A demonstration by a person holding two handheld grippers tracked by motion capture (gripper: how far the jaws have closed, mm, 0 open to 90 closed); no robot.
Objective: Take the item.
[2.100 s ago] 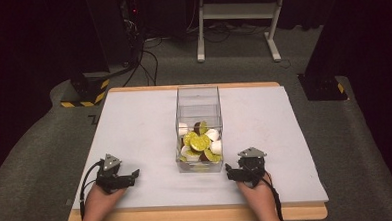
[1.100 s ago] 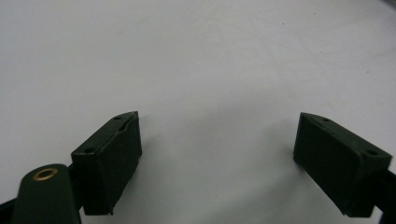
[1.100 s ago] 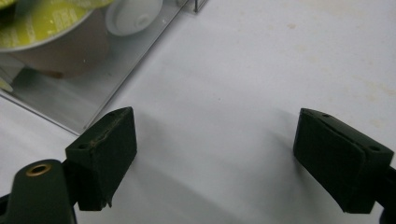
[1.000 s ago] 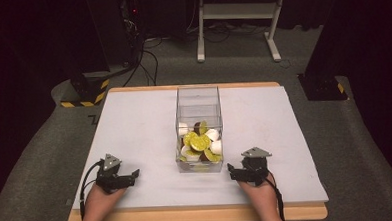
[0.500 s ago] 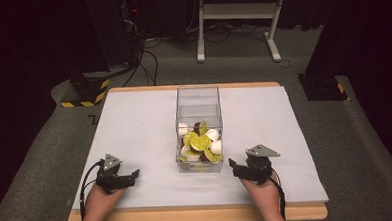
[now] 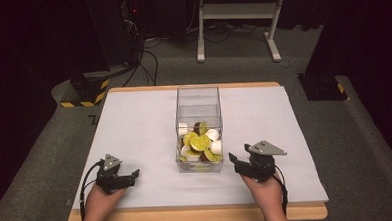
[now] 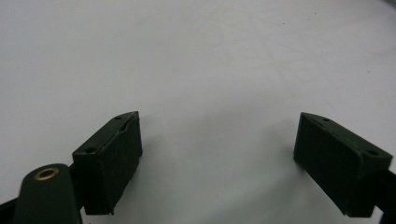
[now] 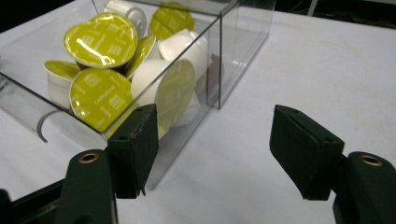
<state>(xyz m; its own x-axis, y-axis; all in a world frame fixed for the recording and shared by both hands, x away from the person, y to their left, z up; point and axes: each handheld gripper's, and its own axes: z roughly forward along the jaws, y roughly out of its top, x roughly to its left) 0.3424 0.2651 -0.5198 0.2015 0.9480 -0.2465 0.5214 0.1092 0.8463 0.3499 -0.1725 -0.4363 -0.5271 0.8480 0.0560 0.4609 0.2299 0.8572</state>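
Already lifted a little off the table (image 6: 134, 123), the right tool (image 6: 234, 159) has just been narrowing its jaws, with nothing between them. Just to its left, the clear box (image 6: 197, 98) of capsules (image 6: 200, 142) runs lengthwise away from the person. The left tool (image 6: 132, 173), farther off, gapes empty; lower capsules are hard to count.

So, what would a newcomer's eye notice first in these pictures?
First, the clear plastic box in the middle of the white table, its near half heaped with yellow-green and white coffee capsules. Then the two hand-held grippers at the near edge: the left gripper and the right gripper, both empty.
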